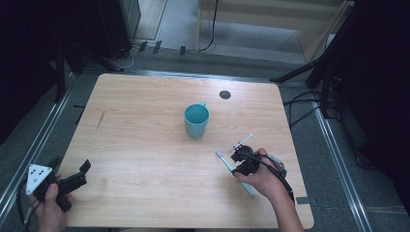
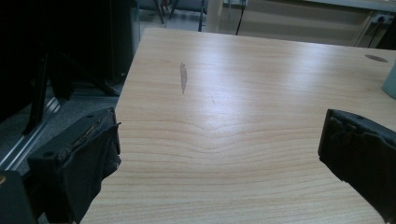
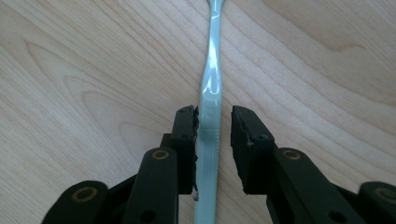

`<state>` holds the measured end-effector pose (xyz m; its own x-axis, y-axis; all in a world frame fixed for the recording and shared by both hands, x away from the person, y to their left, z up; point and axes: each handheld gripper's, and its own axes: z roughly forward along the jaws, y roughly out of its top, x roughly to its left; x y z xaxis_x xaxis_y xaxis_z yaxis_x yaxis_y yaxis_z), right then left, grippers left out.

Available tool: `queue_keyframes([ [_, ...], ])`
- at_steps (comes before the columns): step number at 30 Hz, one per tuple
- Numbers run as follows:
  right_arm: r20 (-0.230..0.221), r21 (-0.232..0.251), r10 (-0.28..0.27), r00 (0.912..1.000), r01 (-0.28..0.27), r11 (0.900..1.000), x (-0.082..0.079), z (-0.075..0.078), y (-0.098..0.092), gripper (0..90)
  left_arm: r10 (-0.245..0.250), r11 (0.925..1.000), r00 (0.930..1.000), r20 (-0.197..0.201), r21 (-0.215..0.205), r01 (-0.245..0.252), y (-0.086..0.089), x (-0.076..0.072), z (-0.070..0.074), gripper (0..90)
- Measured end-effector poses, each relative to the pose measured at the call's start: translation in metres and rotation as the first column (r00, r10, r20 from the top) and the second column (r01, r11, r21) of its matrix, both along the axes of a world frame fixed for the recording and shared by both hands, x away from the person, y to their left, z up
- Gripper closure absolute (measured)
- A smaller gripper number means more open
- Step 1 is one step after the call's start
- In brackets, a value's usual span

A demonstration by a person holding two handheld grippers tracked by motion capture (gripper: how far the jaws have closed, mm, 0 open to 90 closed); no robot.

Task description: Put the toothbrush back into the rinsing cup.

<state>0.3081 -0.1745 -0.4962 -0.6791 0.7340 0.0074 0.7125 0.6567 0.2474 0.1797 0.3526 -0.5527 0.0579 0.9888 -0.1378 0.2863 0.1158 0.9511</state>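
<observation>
Toothbrush work is what the person at the pale wooden table seems to be about. From the high view, a slim pale blue plastic toothbrush lies flat on the wood near the front right, its bristled head pointing toward a teal plastic cup that stands upright and empty-looking in the middle of the table, well apart from the brush; I would guess the cup is where the brush is meant to end up, which explains why it is left open and unobstructed. The right gripper is lowered over the brush's handle, hand tilted down so the jaws can straddle it. The left gripper sits idle at the front left edge, out of the way. In the left gripper view, its two black jaws stand wide apart over bare wood with nothing between them, and a sliver of the cup shows at the right edge. In the right gripper view, the jaws are parted around the toothbrush handle: the left pad sits just against it, the right pad stands off with a visible gap, so the handle is bracketed but not clamped, lined up lengthwise for a squeeze.
</observation>
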Motion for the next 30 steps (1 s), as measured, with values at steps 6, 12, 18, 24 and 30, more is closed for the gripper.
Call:
queue_keyframes([
  [6,-0.021,-0.051,0.005,0.9998,-0.006,0.999,0.0018,-0.0047,0.0075,70.7,-0.001,1.0,1.0,0.0,-0.001,0.001,0.0001,0.0,0.0,0.0],
  [12,-0.039,-0.077,-0.003,0.9992,0.0,0.997,0.0032,-0.009,0.0067,73.0,-0.001,1.0,1.0,0.0,0.0,0.001,0.0001,-0.0001,0.0,0.0],
  [18,-0.042,-0.078,0.004,0.9991,-0.007,0.997,0.0038,-0.0105,0.0077,77.2,-0.002,1.0,1.0,0.0,0.002,0.002,0.0,0.0001,0.0,0.0],
  [24,-0.025,-0.079,0.009,0.9996,-0.011,0.997,0.0013,-0.0104,0.0107,79.1,-0.002,1.0,1.0,0.0,0.003,0.002,-0.0001,-0.0001,0.0,0.0],
  [30,0.0,-0.037,-0.01,1.0,0.01,0.999,0.0024,-0.0101,0.0059,79.3,-0.002,1.0,1.0,-0.001,0.002,0.002,-0.0001,0.0,0.0,0.0],
])
